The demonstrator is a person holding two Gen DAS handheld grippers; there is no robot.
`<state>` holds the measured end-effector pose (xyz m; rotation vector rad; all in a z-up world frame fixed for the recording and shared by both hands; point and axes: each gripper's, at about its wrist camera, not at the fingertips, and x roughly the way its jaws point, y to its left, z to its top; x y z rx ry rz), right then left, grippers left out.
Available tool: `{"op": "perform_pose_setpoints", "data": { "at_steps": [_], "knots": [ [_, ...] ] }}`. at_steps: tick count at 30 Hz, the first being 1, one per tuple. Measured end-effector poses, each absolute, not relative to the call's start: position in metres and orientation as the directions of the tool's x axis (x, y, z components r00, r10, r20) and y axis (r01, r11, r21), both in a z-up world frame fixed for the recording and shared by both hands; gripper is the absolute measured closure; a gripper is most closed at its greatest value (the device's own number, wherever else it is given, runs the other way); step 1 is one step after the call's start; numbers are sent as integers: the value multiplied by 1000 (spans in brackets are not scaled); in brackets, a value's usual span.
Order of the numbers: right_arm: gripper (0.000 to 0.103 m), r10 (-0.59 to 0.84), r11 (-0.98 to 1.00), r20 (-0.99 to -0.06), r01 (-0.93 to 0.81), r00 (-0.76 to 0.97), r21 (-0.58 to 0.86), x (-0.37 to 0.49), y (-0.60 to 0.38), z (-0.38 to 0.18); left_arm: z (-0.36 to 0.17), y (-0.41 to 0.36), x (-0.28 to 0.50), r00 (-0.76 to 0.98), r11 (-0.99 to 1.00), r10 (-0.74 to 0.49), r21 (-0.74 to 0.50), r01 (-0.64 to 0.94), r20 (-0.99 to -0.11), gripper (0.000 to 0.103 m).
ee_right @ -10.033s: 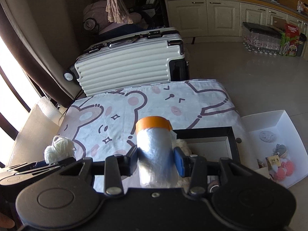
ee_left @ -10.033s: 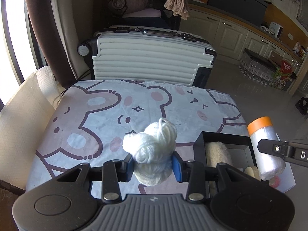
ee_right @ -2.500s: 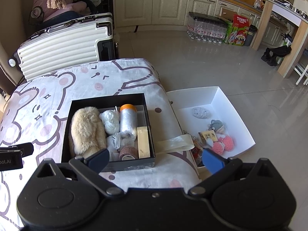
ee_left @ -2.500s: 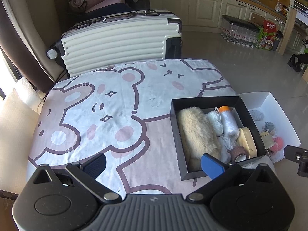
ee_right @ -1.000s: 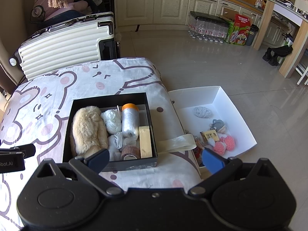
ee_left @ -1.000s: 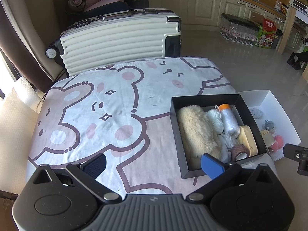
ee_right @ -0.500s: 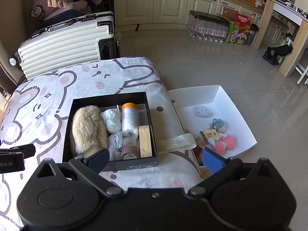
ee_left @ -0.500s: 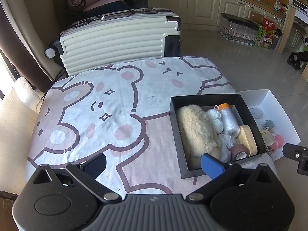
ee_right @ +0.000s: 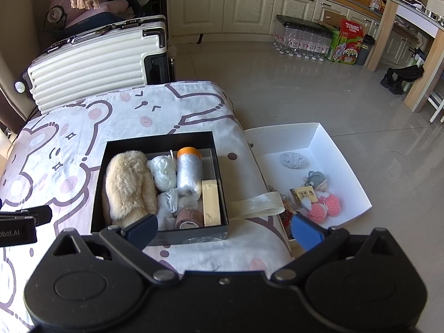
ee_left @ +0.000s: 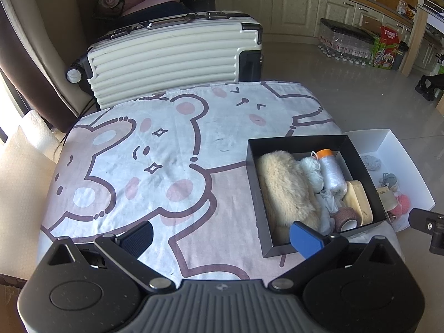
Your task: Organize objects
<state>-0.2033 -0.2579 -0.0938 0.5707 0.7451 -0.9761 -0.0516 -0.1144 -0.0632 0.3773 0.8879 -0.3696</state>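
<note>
Left gripper point(ee_left: 222, 236) and right gripper point(ee_right: 224, 229), jaws wide and empty, hover near the bench's point(ee_left: 194, 149) near edge; the black box point(ee_right: 158, 141) sits at its right, packed with fur piece point(ee_right: 127, 186), yarn point(ee_right: 163, 173) and wrapped roll point(ee_right: 188, 174). Right again, the white tray point(ee_right: 333, 149) holds loose trinkets off the bench. Risk: reaching across for these could clip the box's near wall and shove it off the overhanging cloth.
</note>
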Motion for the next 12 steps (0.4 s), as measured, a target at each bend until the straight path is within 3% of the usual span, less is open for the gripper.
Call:
{"op": "perform_pose_setpoints", "data": {
  "at_steps": [12],
  "knots": [
    [0, -521, 453, -776, 886, 354, 100, -204, -259, -93, -63, -114, -52, 575, 875, -155, 159, 458, -803, 0]
  ]
}}
